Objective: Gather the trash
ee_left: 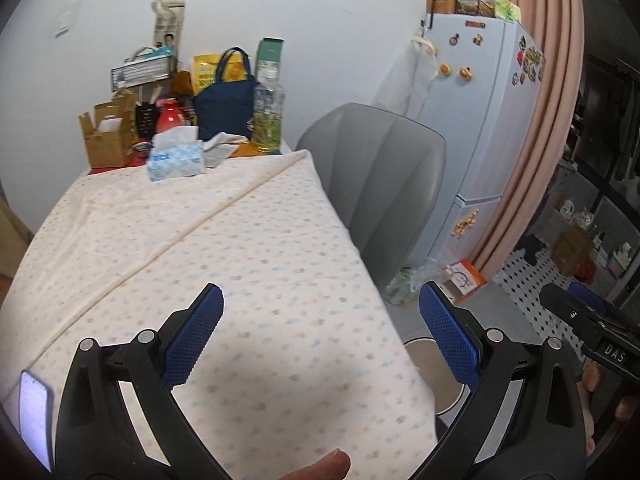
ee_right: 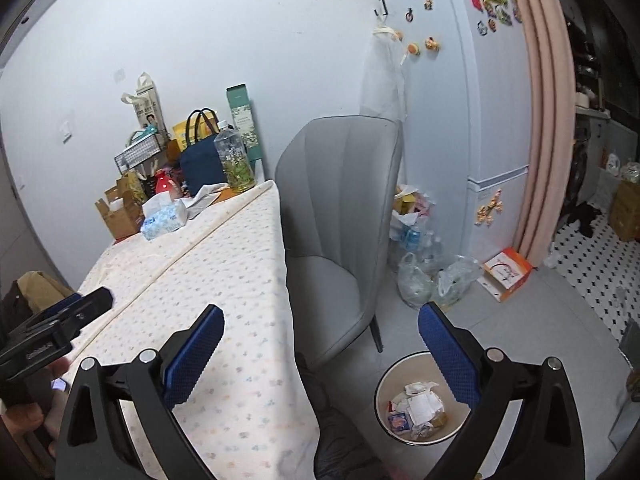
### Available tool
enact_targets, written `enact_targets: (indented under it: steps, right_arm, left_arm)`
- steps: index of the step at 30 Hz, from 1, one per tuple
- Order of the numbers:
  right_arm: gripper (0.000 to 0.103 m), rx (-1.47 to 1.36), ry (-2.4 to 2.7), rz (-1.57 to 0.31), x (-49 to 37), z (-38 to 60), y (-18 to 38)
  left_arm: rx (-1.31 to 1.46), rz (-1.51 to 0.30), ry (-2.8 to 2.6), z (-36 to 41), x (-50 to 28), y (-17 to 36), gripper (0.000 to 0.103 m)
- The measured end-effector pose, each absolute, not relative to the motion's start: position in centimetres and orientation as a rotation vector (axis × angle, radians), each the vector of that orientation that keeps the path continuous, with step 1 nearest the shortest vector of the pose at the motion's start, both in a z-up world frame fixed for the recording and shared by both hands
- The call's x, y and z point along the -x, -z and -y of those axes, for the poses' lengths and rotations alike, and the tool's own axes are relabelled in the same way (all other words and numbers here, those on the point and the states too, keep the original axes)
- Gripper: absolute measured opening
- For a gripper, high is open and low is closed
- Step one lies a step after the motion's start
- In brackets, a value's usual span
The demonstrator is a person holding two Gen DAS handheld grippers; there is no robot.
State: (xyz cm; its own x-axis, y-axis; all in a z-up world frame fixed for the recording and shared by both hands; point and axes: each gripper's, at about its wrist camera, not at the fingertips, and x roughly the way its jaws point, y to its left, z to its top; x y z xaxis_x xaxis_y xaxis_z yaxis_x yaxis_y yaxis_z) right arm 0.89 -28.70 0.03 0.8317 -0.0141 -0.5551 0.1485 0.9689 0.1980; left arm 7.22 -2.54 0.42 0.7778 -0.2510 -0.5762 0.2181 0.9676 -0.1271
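My left gripper point(ee_left: 320, 336) is open and empty above the dotted tablecloth point(ee_left: 224, 264), near the table's right edge. My right gripper point(ee_right: 320, 348) is open and empty, held over the table edge and the floor. A round white trash bin point(ee_right: 384, 388) stands on the floor below it, holding crumpled paper and wrappers point(ee_right: 416, 408). The bin's rim also shows in the left wrist view point(ee_left: 432, 364). The right gripper appears at the right edge of the left wrist view point(ee_left: 592, 320), and the left gripper at the left edge of the right wrist view point(ee_right: 60, 320).
A grey chair point(ee_right: 340, 220) stands beside the table. A tissue box point(ee_left: 176, 156), a navy bag point(ee_left: 228, 108), a bottle point(ee_left: 268, 116) and cardboard boxes point(ee_left: 104, 136) crowd the far end. A fridge point(ee_right: 460, 100), plastic bags point(ee_right: 432, 276) and an orange box point(ee_right: 508, 272) lie beyond. A lit phone point(ee_left: 36, 412) lies at left.
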Motion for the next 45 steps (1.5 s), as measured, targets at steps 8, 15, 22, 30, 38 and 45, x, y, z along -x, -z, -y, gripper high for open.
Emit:
enact_targets:
  steps: [8, 15, 22, 30, 38, 45]
  right_arm:
    - [0.095, -0.172, 0.025, -0.567, 0.4, 25.1, -0.8]
    - [0.095, -0.147, -0.015, -0.564, 0.9, 23.1, -1.1]
    - [0.095, -0.149, 0.029, -0.566, 1.1, 23.4, -0.8]
    - [0.095, -0.159, 0.042, -0.571, 0.8, 24.2, -0.6]
    - [0.095, -0.167, 0.044, -0.574, 0.7, 24.6, -0.2]
    - [0.095, -0.169, 0.044, -0.573, 0.7, 24.6, -0.2]
  left_arm:
    - [0.047, -0.632, 0.206, -0.1, -5.4, -0.4, 0.097]
    - [0.042, -0.608, 0.190, -1.0, -4.3, -1.2, 0.097]
    - [0.045, -0.618, 0.197, -1.1, -4.2, -0.8, 0.097]
    - [0.046, -0.629, 0.208, -0.3, -4.5, -0.3, 0.097]
    - [0.041, -0.643, 0.225, 0.3, -4.6, 0.3, 0.097]
    - [0.044, -0.646, 0.224, 0.4, -4.7, 0.4, 0.097]
